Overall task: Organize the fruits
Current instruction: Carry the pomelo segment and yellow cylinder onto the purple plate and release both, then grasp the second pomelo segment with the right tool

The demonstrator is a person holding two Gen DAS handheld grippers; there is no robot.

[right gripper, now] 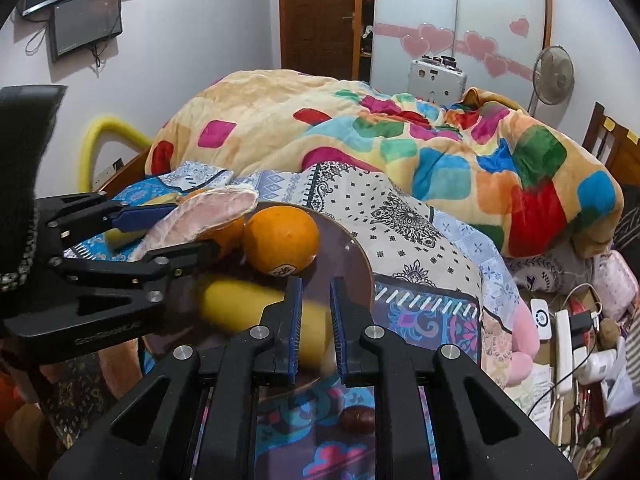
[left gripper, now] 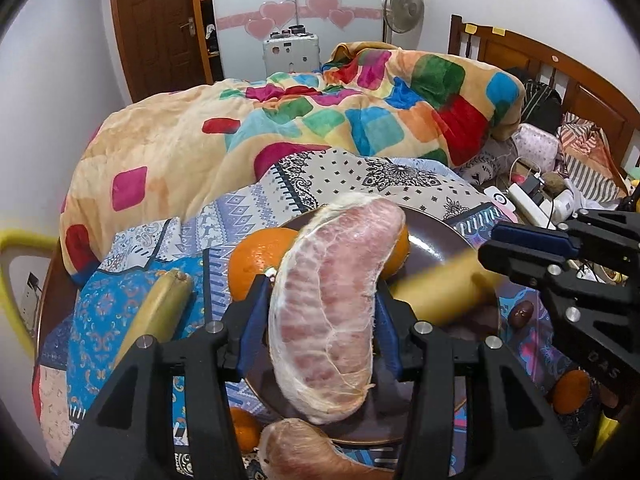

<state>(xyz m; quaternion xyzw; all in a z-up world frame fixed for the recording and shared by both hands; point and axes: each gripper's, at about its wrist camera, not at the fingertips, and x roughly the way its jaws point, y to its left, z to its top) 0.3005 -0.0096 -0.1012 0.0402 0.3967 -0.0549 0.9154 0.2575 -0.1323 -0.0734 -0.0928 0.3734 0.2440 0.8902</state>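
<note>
Fruit gathered over the brown plate (left gripper: 440, 240)

The left gripper (left gripper: 322, 300) clamped a peeled pomelo segment (left gripper: 328, 312) above the plate; the right gripper (right gripper: 314, 312) pinched the banana (right gripper: 240, 304) lying on it, beside an orange (right gripper: 282, 238).

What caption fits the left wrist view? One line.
Left tool holds pomelo segment over plate with oranges.

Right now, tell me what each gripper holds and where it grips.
The left gripper clamps the peeled pink pomelo segment across its middle. The right gripper is shut on the blurred yellow banana, near its end.
</note>
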